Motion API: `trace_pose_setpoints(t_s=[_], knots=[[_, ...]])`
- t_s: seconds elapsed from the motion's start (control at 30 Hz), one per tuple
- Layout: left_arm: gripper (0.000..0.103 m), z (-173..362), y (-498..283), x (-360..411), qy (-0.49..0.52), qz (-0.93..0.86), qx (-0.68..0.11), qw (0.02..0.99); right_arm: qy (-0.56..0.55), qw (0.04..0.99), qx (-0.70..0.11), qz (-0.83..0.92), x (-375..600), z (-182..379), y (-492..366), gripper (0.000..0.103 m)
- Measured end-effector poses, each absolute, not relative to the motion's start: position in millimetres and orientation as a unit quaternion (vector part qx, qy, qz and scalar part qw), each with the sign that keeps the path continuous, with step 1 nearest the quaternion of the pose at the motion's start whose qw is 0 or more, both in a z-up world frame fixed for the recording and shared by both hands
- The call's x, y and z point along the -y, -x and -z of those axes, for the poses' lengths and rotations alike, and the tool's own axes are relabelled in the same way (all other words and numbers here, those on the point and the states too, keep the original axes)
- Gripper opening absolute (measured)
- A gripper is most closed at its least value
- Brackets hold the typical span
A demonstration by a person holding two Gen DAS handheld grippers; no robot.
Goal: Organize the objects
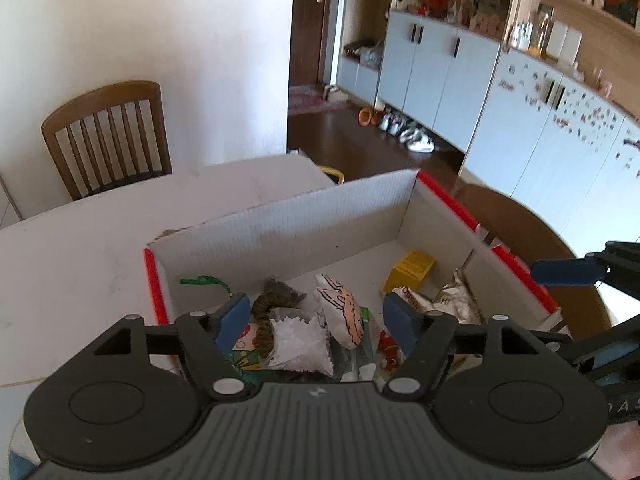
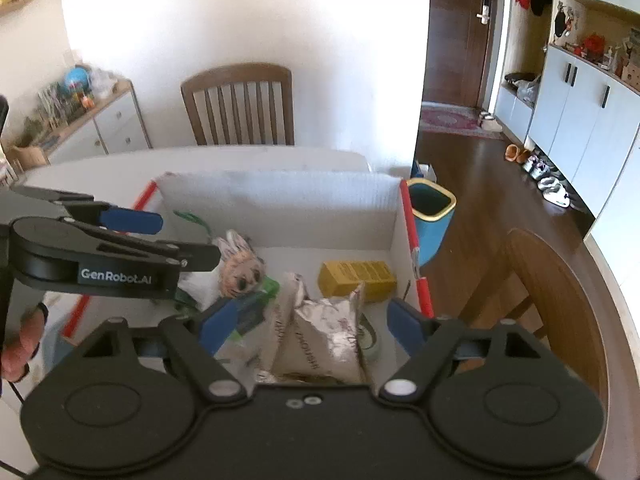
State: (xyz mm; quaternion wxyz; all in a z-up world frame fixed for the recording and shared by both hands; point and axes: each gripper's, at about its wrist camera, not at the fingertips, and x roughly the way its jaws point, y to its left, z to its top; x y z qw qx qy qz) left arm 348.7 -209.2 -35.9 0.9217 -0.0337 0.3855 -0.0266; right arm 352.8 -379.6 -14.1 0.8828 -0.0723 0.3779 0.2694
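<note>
Cardboard box point(image 2: 280, 204): white, red-edged, on the desk point(image 1: 80, 264); we see the snack packets point(image 2: 320, 332), yellow carton point(image 2: 356, 276) and plush toy point(image 2: 240, 270) lying inside it.
Left tool point(image 1: 316, 316): we hold it apart and empty above the near contents.
Right tool point(image 2: 308, 326): likewise apart, over the foil packets.
Our advice: lower one tool at a time, straddle a single packet, avoid the box wall.

Left gripper point(image 1: 316, 316) and right gripper point(image 2: 308, 322) hung side by side, tilted downward, jaws spread, gripping nothing.
</note>
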Motion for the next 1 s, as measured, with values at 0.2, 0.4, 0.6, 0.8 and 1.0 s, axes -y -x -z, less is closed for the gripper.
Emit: trace_pose_setpoints(t_s=[0.2, 0.4, 0.6, 0.8, 1.0], knots=[[0.083, 17.2, -318.6, 196.1, 0.048, 0.037, -0.361, 0.931, 0.040, 0.892, -0.357, -0.273, 384.7, -1.0, -326.0, 0.091], [0.089, 4.3, -289.7, 186.5, 0.043, 0.039, -0.344, 0.937, 0.016, 0.902, -0.336, -0.270, 388.1, -10.4, -298.5, 0.098], [0.101, -2.3, -262.1, 174.7, 0.048, 0.057, -0.335, 0.939, -0.002, 0.910, -0.318, -0.266, 386.8, -19.2, -273.9, 0.102], [0.103, -6.0, -234.2, 164.2, 0.048, 0.073, -0.326, 0.941, -0.010, 0.917, -0.306, -0.255, 379.1, -25.5, -248.1, 0.102], [0.103, -7.8, -208.1, 153.3, 0.047, 0.080, -0.317, 0.944, -0.009, 0.921, -0.301, -0.247, 369.7, -26.7, -223.7, 0.102]])
